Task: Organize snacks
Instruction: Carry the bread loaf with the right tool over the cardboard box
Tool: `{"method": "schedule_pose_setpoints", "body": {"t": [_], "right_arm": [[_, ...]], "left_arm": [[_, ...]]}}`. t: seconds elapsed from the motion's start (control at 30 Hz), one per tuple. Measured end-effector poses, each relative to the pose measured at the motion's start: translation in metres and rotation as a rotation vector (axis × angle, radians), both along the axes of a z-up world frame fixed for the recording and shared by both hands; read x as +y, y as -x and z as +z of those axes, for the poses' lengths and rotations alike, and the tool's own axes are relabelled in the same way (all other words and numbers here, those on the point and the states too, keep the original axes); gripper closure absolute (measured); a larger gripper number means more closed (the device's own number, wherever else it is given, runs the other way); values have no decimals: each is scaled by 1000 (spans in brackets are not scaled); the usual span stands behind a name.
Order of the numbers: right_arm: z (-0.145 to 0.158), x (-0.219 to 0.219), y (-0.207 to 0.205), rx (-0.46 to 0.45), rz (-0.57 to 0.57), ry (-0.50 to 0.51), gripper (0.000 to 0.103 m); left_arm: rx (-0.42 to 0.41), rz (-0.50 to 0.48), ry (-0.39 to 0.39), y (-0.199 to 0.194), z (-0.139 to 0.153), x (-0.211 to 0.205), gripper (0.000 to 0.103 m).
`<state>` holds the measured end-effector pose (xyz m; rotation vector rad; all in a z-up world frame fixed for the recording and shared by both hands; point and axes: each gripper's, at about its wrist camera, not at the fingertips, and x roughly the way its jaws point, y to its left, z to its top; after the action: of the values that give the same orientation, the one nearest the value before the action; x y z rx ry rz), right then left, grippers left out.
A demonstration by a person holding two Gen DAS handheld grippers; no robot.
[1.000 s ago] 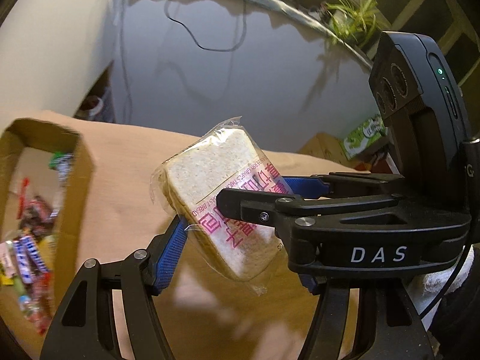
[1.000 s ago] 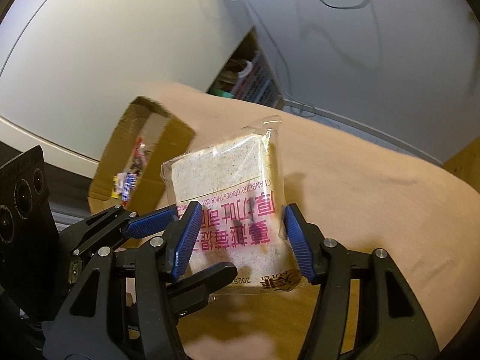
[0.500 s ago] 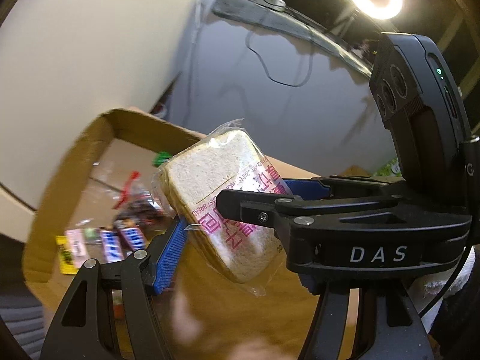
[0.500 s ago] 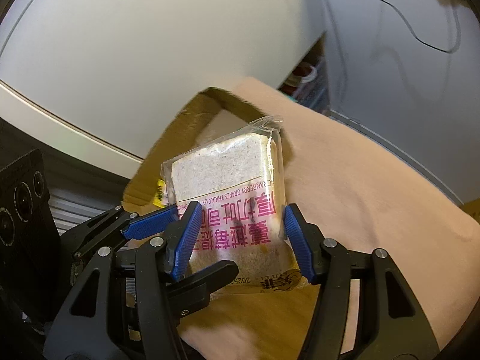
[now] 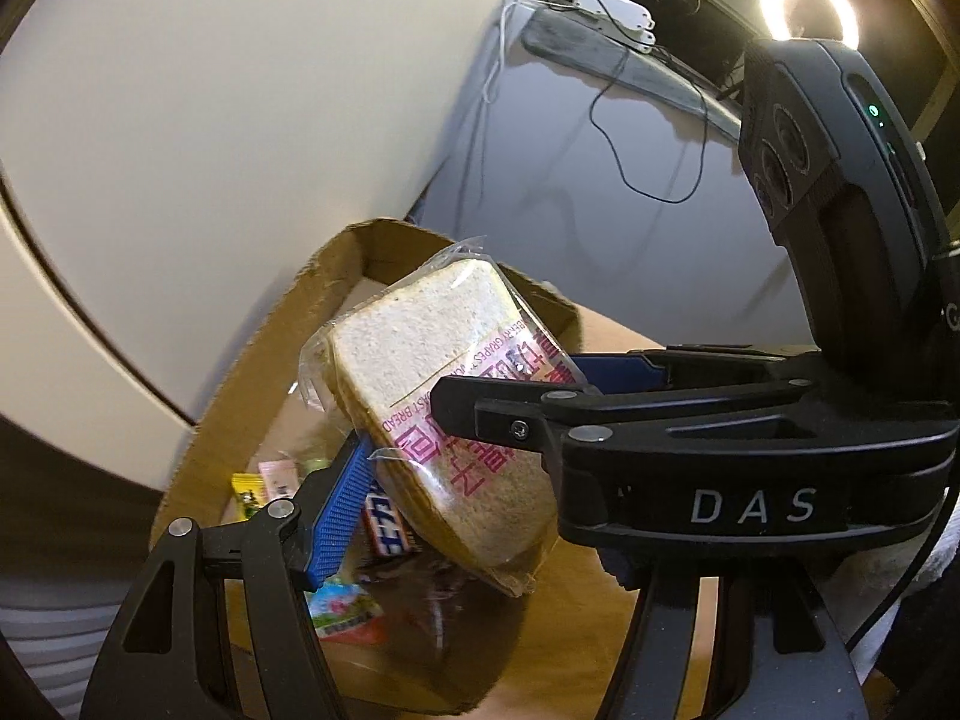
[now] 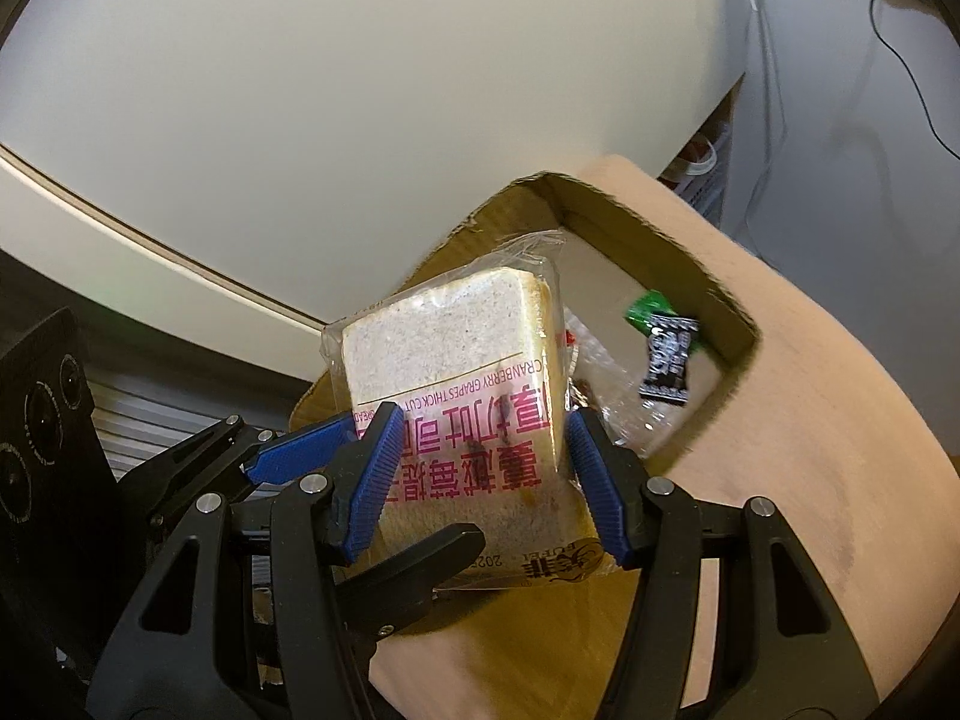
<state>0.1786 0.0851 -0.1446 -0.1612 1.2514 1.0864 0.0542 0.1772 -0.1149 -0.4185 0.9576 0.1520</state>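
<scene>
A clear-wrapped pack of sliced bread (image 5: 444,396) with pink print is held in the air over an open cardboard box (image 5: 372,246). My left gripper (image 5: 474,420) is shut on the bread pack. My right gripper (image 6: 480,468) is shut on the same bread pack (image 6: 456,372), its blue pads pressing both sides. The right gripper's black body crosses the left wrist view, and the left gripper shows at the lower left of the right wrist view. The box (image 6: 660,234) holds several small wrapped snacks (image 5: 270,486).
The box stands on a tan table surface (image 6: 810,420) near its edge, beside a white wall (image 6: 360,90). A black-and-green snack packet (image 6: 669,354) lies in the box. Cables (image 5: 636,138) hang on the grey wall behind. A ring light (image 5: 807,0) glows at the upper right.
Both grippers have carried the bread pack left from over the bare table to above the open box. The grip on the bread is unchanged.
</scene>
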Motion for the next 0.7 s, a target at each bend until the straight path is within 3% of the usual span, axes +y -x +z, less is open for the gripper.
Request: {"method": "schedule_pose_setpoints", "body": {"t": [0.7], "right_arm": [[-5,12,0,-5,-1,39,43]], "left_arm": [[30,-8,-87,-7,-14,7,42]]}}
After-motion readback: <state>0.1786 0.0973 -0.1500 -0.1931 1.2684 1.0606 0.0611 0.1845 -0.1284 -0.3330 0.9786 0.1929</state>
